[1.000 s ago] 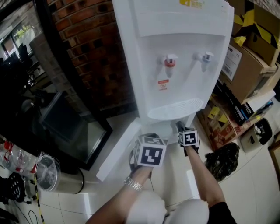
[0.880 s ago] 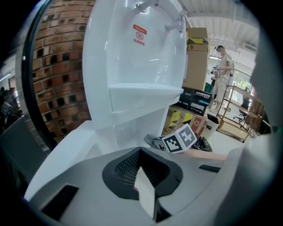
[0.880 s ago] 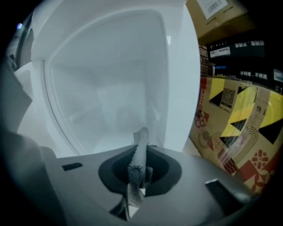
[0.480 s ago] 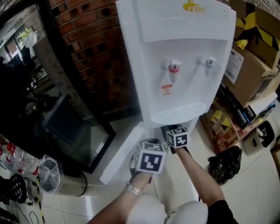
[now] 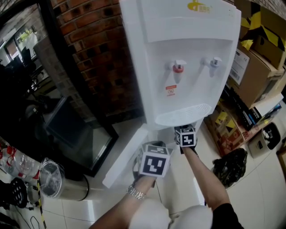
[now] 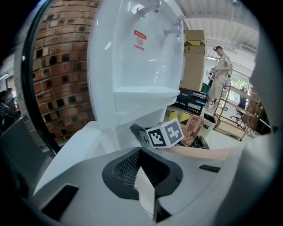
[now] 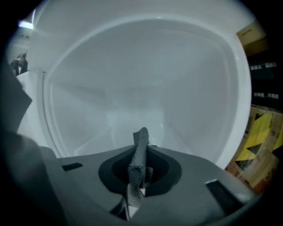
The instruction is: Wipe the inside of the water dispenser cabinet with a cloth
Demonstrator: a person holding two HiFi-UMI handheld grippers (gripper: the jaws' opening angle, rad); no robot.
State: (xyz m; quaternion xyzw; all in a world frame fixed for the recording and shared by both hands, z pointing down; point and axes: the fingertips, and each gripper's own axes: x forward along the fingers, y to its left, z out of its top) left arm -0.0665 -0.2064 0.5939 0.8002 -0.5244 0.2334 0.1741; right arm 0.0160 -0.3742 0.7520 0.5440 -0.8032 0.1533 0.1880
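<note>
Holding a crumpled grey cloth at the mouth of the tall white water dispenser, in front of its open lower cabinet.

A yellow logo on the dispenser's top panel is too small to read, as is the print on the red-and-white warning sticker with a crossed circle under the red-capped tap. The right gripper pinches the cloth, which sticks up between its jaws and faces the bare white cabinet walls. The left gripper has its jaws pressed together on nothing, close by the swung-out white cabinet door. Compared with half a second ago, the right gripper's marker cube sits slightly further right beneath the drip tray, while the left gripper has kept its place.
</note>
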